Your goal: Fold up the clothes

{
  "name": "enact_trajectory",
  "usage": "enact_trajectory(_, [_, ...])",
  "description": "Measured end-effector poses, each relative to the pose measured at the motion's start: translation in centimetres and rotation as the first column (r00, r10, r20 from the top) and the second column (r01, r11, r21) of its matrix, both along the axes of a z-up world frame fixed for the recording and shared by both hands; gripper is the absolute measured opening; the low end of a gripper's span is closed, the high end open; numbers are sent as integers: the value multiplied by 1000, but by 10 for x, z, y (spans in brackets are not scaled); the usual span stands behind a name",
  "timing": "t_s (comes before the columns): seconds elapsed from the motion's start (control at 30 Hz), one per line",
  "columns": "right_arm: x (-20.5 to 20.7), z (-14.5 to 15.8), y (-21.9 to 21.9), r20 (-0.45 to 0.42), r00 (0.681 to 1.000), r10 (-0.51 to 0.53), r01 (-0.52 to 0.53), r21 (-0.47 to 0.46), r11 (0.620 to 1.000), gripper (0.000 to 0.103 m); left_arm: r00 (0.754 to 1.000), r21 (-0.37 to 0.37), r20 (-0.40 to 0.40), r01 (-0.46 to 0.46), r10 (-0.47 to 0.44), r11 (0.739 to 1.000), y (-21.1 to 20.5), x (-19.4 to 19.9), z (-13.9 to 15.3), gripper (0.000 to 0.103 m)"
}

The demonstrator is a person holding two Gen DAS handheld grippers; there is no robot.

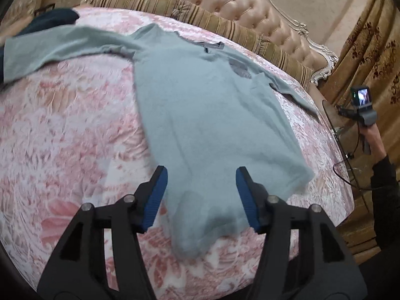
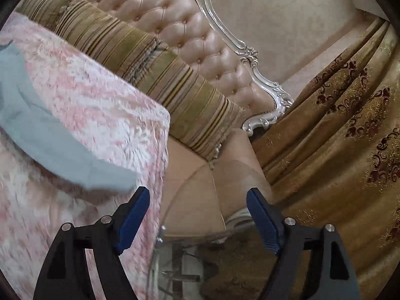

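Sweater (image 1: 200, 105) hem between spread left tongs (image 1: 201, 175); right tongs (image 2: 197, 200) spread, beside sleeve.

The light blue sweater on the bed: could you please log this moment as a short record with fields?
garment: light blue sweater, spread flat, sleeves out
surface: pink floral blanket on the bed
left gripper: open, jaws either side of the hem
right gripper: open, empty, off the bed's edge near the sleeve end
other clothing: dark garment, far corner
fold: not started
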State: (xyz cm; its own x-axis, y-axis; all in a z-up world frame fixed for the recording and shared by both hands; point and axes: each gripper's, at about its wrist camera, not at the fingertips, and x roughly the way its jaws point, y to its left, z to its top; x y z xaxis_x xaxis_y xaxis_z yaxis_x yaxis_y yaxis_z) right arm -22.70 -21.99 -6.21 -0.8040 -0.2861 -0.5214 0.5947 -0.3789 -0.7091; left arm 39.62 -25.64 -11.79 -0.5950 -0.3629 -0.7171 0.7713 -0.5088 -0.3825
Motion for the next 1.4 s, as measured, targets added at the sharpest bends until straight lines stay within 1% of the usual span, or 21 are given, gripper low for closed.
enact_trajectory(0.13, [1, 4, 29, 16, 998, -65, 65, -5, 998, 81, 999, 9, -30, -29, 30, 1000, 5, 16, -4, 60])
enact_trajectory(0.17, [7, 8, 36, 40, 997, -62, 62, -19, 998, 81, 999, 5, -30, -32, 32, 999, 8, 19, -4, 60])
enact_trajectory(0.2, [22, 13, 46, 125, 992, -19, 26, -54, 998, 81, 999, 4, -27, -35, 35, 999, 10, 21, -6, 60])
enact_trajectory(0.23, [40, 18, 56, 232, 972, 40, -18, -97, 995, 81, 999, 2, -24, -37, 37, 999, 11, 23, -7, 60])
enact_trajectory(0.27, [60, 19, 64, 336, 936, 104, -58, -144, 988, 81, 999, 1, -21, -40, 40, 999, 13, 24, -9, 59])
enact_trajectory(0.3, [83, 19, 71, 434, 885, 171, -93, -196, 976, 81, 999, 0, -17, -43, 43, 999, 15, 26, -10, 59])
enact_trajectory(0.33, [106, 18, 79, 522, 818, 240, -121, -252, 960, 81, 999, -1, -14, -45, 45, 999, 16, 27, -12, 59])
enact_trajectory(0.37, [129, 15, 84, 564, 774, 288, -151, -278, 949, 81, 999, -2, -10, -48, 48, 999, 18, 29, -13, 59])
enact_trajectory(0.5, [224, -10, 88, 623, 679, 388, -228, -323, 919, 81, 998, -7, 4, -58, 58, 998, 25, 35, -20, 59])
enact_trajectory(0.53, [239, -16, 88, 634, 664, 396, -234, -327, 916, 81, 998, -9, 7, -61, 61, 998, 26, 37, -21, 59])
enact_trajectory(0.7, [291, -36, 78, 672, 629, 391, -225, -323, 919, 81, 998, 3, -1, -66, 66, 998, 31, 40, -27, 57])
enact_trajectory(0.87, [305, -48, 66, 691, 609, 389, -243, -305, 921, 81, 997, 26, -24, -70, 70, 997, 34, 39, -30, 43])
enact_trajectory(0.9, [307, -50, 64, 694, 605, 389, -246, -301, 921, 81, 997, 31, -26, -73, 74, 997, 35, 38, -31, 42])
enact_trajectory(1.0, [313, -56, 56, 691, 613, 382, -261, -279, 924, 81, 997, 44, -24, -66, 67, 997, 35, 32, -35, 42])
enact_trajectory(1.13, [316, -62, 52, 698, 606, 382, -264, -276, 924, 81, 998, 48, -26, -53, 54, 997, 35, 23, -36, 42])
enact_trajectory(1.17, [317, -62, 52, 699, 595, 396, -270, -291, 918, 69, 998, 46, -22, -50, 51, 998, 34, 21, -36, 37])
enact_trajectory(1.2, [318, -63, 52, 705, 571, 421, -282, -312, 907, 50, 999, 45, -19, -46, 47, 998, 34, 19, -36, 27])
enact_trajectory(1.23, [318, -64, 51, 716, 549, 431, -288, -322, 902, 17, 999, 46, -13, -37, 38, 998, 33, 16, -36, 15])
enact_trajectory(1.3, [319, -63, 51, 710, 545, 446, -293, -337, 895, 11, 1000, 39, 0, -25, 25, 999, 32, 11, -34, 12])
enact_trajectory(1.33, [321, -59, 53, 698, 550, 458, -306, -342, 888, 8, 1000, 28, -2, -22, 22, 999, 33, 11, -30, 12])
enact_trajectory(1.4, [327, -47, 61, 663, 571, 484, -331, -355, 875, 7, 999, 15, -27, -25, 25, 1000, 33, 16, -17, 12])
